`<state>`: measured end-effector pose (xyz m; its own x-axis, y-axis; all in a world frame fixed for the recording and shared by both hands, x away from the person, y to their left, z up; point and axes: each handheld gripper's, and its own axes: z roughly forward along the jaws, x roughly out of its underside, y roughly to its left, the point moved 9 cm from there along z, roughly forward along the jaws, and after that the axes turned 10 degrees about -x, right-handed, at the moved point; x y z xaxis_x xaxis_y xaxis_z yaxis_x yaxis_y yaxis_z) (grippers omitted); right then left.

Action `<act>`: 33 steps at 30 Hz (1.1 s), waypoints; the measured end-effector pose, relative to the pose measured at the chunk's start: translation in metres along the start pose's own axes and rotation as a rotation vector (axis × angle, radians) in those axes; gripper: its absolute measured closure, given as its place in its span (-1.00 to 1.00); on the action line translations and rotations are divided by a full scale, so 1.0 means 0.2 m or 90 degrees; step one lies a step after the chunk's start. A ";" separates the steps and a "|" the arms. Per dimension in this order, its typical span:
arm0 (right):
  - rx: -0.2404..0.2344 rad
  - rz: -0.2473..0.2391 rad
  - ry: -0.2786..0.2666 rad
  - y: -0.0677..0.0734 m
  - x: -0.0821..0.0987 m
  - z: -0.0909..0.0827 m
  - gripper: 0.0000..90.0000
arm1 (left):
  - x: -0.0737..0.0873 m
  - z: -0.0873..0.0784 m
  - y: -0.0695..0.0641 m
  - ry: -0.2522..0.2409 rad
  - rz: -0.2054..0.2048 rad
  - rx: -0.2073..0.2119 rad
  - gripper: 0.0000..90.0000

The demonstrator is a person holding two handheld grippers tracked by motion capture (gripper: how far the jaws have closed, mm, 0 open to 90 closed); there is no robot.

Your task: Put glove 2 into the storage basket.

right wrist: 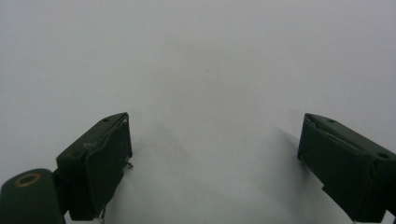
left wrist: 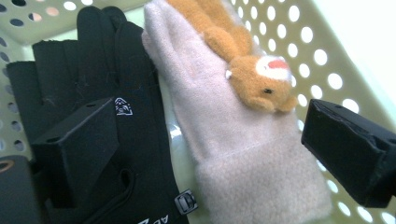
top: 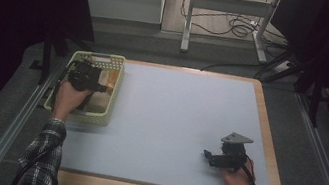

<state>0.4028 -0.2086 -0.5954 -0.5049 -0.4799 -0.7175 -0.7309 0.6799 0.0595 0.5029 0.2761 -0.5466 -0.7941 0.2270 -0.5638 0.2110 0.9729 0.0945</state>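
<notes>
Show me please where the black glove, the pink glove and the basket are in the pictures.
black glove (left wrist: 135, 154): left gripper view, on its palm, below the small white logo.
pink glove (left wrist: 229, 130): left gripper view, on its flat middle.
basket (top: 114, 95): high view, on its right wall.

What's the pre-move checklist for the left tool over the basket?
1. Left tool open: ok, jaws stand wide apart with nothing pinched between them.
2. Pink glove inside the basket: ok, it lies flat on the bottom.
3. Black glove inside the basket: ok, it lies beside the pink glove, edges touching.
4. Plush toy settled: ok, it rests on the pink glove near the basket wall.
5. Right tool free: ok, open over the bare mat, holding nothing.
6. Anything under the gloves: cannot tell.
</notes>
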 end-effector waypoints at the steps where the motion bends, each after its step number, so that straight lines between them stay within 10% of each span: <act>1: 0.000 0.000 0.000 0.00 0.00 0.00 -0.79 | 0.00 0.00 0.00 -0.002 0.004 -0.003 -0.92; 21: 0.001 0.000 0.000 0.00 0.00 0.00 -0.79 | 0.04 -0.17 -0.08 -0.075 0.045 0.036 -0.95; 33: 0.002 -0.002 0.002 0.00 0.00 0.00 -0.79 | 0.06 -0.30 -0.31 -0.128 0.097 0.090 -0.97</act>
<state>0.4027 -0.2088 -0.5952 -0.5042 -0.4830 -0.7159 -0.7309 0.6802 0.0559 0.4462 0.2205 -0.5101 -0.6209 0.3432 -0.7047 0.4080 0.9092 0.0833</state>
